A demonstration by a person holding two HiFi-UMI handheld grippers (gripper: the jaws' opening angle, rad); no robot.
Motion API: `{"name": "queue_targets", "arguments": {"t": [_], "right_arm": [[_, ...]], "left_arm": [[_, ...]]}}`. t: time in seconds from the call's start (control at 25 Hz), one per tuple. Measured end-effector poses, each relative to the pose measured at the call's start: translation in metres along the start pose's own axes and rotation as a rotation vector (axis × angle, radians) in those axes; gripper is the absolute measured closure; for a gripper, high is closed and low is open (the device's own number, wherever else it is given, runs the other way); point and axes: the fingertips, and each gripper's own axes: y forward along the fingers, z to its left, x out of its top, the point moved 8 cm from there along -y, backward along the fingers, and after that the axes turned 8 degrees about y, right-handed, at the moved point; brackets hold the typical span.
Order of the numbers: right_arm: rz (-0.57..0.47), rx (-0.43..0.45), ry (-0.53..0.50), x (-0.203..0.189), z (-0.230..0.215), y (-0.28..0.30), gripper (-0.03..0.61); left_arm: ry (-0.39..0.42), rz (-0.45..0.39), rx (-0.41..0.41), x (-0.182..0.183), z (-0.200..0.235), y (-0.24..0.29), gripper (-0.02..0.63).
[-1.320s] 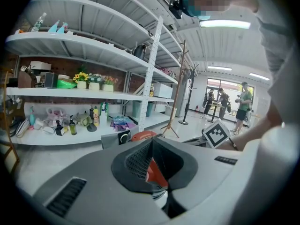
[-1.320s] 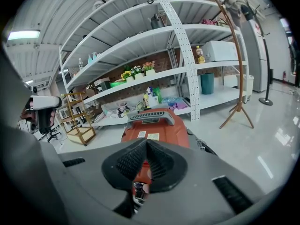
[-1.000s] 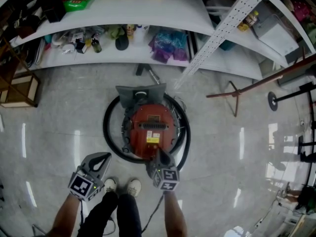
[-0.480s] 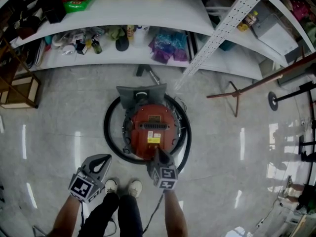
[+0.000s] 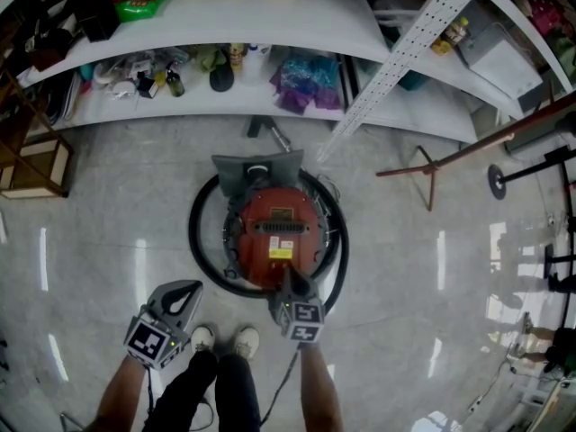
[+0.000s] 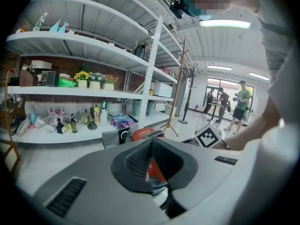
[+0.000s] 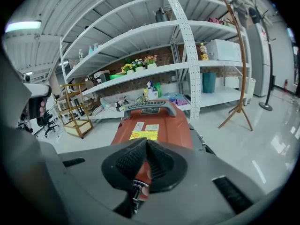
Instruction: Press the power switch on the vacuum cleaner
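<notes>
The red vacuum cleaner (image 5: pixel 274 228) stands on the floor, ringed by its black hose (image 5: pixel 200 246). My right gripper (image 5: pixel 291 280) is shut, and its tips rest on the vacuum's near rear edge. In the right gripper view the shut right gripper (image 7: pixel 146 143) points along the red body (image 7: pixel 157 128) towards the grey handle (image 7: pixel 149 107). A small round part (image 7: pixel 137 189) shows below the pads; I cannot tell whether it is the switch. My left gripper (image 5: pixel 186 288) is shut and hangs left of the vacuum, touching nothing. In the left gripper view the left gripper (image 6: pixel 151 143) faces the vacuum (image 6: pixel 142 134).
White shelves (image 5: pixel 270 97) with bottles and bags stand beyond the vacuum. A wooden coat stand (image 5: pixel 430 174) rises at the right and a wooden rack (image 5: pixel 36 165) at the left. The person's shoes (image 5: pixel 221 340) are just behind the vacuum. People (image 6: pixel 241 102) stand far off.
Hardly anything differs. The right gripper has shifted very slightly at the vacuum's rear edge. The left gripper has stayed where it was.
</notes>
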Motion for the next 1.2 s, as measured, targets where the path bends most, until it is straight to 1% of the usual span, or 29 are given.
{"name": "queue_targets", "arguments": {"t": [0.2,0.52,0.8,0.96,1.2], "right_arm": [[0.017,-0.019,-0.013,-0.0073,-0.0061,0.0016,0.566],[0.003,-0.002,0.01,-0.0002,-0.0006,0.0015,0.566],[0.011,-0.026,-0.027,-0.0045,-0.0009,0.0031,0.568],[0.018,-0.023,-0.006,-0.0086,-0.0059,0.0053,0.568],[0.015,-0.008,-0.008,-0.005,-0.0027,0.0047,0.568]], "left_arm": [[0.001,-0.003,0.001,-0.0007,0.0004,-0.0028,0.604],[0.0,-0.003,0.001,-0.0034,0.0003,-0.004,0.604],[-0.005,-0.001,0.004,-0.0047,0.0006,-0.0045,0.605],[-0.009,0.001,0.012,-0.0055,0.0041,-0.0055,0.604],[-0.005,0.001,0.006,-0.0067,0.0026,-0.0045,0.605]]}}
